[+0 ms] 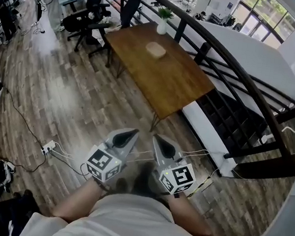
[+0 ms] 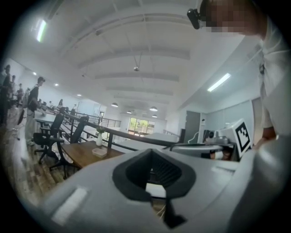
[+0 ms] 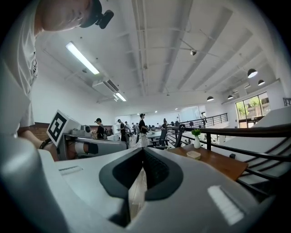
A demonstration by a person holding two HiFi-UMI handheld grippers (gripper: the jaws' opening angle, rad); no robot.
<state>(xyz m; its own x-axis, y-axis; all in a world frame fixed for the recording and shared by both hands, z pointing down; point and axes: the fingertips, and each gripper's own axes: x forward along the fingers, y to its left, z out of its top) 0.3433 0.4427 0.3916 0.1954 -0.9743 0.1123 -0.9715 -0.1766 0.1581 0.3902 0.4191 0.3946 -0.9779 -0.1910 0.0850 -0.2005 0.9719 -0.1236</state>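
- Clearly, both grippers are held close to the person's body, above the wooden floor (image 1: 74,106). The left gripper (image 1: 133,133) has its jaws together with nothing between them, and the right gripper (image 1: 156,137) is the same.
- Both point toward the brown surface (image 1: 168,80) farther ahead, and they are well apart from it.
- On the far part of this surface lies one pale shallow dish (image 1: 156,49). It stands apart from one white vase (image 1: 162,27) with a green plant, which is at the far edge beside the black railing (image 1: 224,60).
- I judge that the dish is light and stiff, maybe a little slippery, so its rim is the best place to pinch. The vase seems fragile and easy to tip.
- Counted: two grippers, one surface, one dish, one vase, and one power strip (image 1: 48,147) on the floor at the left.
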